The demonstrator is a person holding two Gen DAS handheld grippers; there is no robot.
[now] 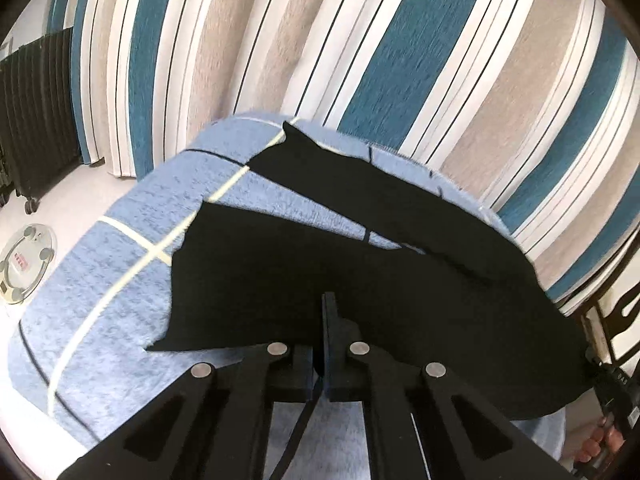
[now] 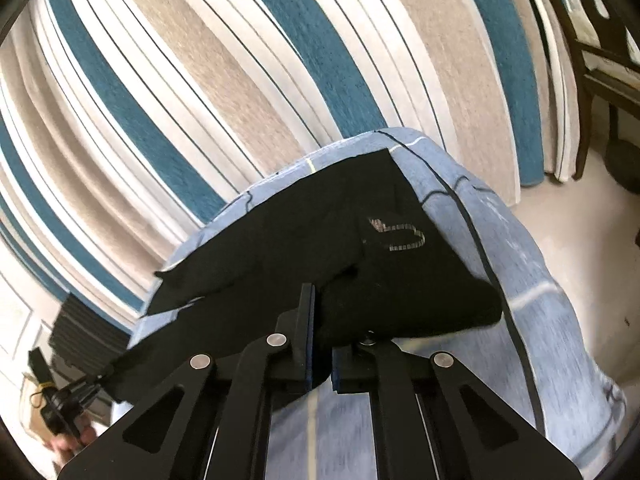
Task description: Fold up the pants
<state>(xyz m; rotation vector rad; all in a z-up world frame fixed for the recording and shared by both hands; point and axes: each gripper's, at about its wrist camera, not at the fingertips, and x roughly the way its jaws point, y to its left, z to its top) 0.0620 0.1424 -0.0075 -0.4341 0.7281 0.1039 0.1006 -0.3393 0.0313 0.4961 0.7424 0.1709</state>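
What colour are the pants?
The pants are black, with a small silvery logo that shows best in the right wrist view.

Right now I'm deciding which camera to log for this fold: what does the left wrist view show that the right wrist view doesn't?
Only the left wrist view shows the round bathroom scale on the floor and both pant legs spread apart, with blue blanket between them. Only the right wrist view shows the light logo on the black pants and a dark wooden chair. Both show the pants on the blanket, the striped rug, and each gripper, left and right, shut on the fabric.
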